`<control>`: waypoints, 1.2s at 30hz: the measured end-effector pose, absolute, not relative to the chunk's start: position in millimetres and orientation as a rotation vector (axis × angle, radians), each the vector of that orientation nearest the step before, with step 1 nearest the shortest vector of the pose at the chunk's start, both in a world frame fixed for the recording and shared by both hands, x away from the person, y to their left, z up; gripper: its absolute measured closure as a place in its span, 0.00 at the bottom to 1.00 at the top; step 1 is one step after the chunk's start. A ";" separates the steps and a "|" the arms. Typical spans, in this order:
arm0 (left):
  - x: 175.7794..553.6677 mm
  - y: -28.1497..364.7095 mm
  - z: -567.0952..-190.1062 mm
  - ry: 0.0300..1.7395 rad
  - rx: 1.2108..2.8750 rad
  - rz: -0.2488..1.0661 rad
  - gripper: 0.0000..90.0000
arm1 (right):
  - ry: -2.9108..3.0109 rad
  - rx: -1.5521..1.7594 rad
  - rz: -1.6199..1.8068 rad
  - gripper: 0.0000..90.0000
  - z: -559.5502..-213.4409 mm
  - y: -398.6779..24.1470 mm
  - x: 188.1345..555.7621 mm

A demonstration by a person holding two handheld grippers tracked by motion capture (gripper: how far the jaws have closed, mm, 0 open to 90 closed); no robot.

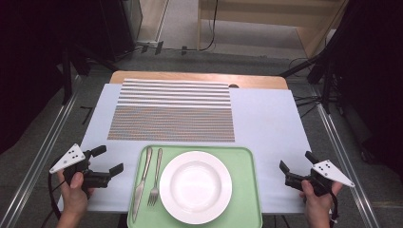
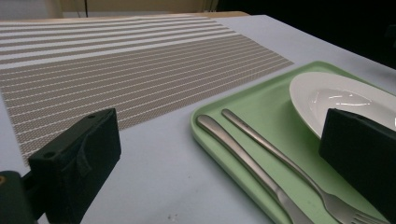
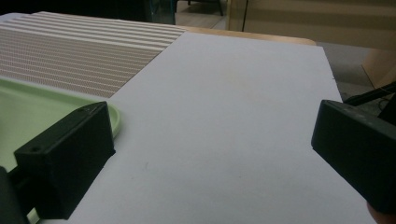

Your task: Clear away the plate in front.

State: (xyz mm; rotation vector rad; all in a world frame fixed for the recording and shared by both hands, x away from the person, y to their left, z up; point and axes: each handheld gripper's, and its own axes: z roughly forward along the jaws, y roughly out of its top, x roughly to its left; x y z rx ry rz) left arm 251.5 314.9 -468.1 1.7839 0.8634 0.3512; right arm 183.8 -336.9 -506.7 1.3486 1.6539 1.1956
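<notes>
A green tray [image 1: 244,159] lies at the table's near edge and carries a white plate [image 1: 195,186], a fork [image 1: 154,176] and a knife [image 1: 141,185]. My left gripper [image 1: 108,160] is open just left of the tray, nothing between its jaws. My right gripper [image 1: 297,163] is open to the right of the tray, over bare white cloth. In the left gripper view the tray [image 2: 261,100], knife [image 2: 233,150], fork [image 2: 280,158] and plate [image 2: 341,100] lie ahead of the left gripper [image 2: 224,158]. In the right gripper view the tray's corner [image 3: 28,105] sits left of the right gripper [image 3: 210,154].
A striped placemat [image 1: 173,110] lies beyond the tray on the white tablecloth [image 1: 266,123]. The wooden table edge [image 1: 199,77] shows at the far side. Metal rails [image 1: 340,147] run along the floor on both sides, with stands and cables past the far corners.
</notes>
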 end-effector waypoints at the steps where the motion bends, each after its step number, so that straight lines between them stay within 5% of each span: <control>1: 251.5 314.9 -468.1 0.863 1.784 0.351 0.00 | 1.654 1.349 1.196 0.00 -506.7 -336.9 183.8; 20: 248.9 369.0 -474.6 0.917 1.733 0.419 0.00 | 1.652 1.366 1.189 0.00 -508.4 -338.1 187.4; 36: 249.8 368.9 -487.5 0.889 1.687 0.367 0.00 | 1.647 1.374 1.196 0.00 -512.7 -340.4 190.4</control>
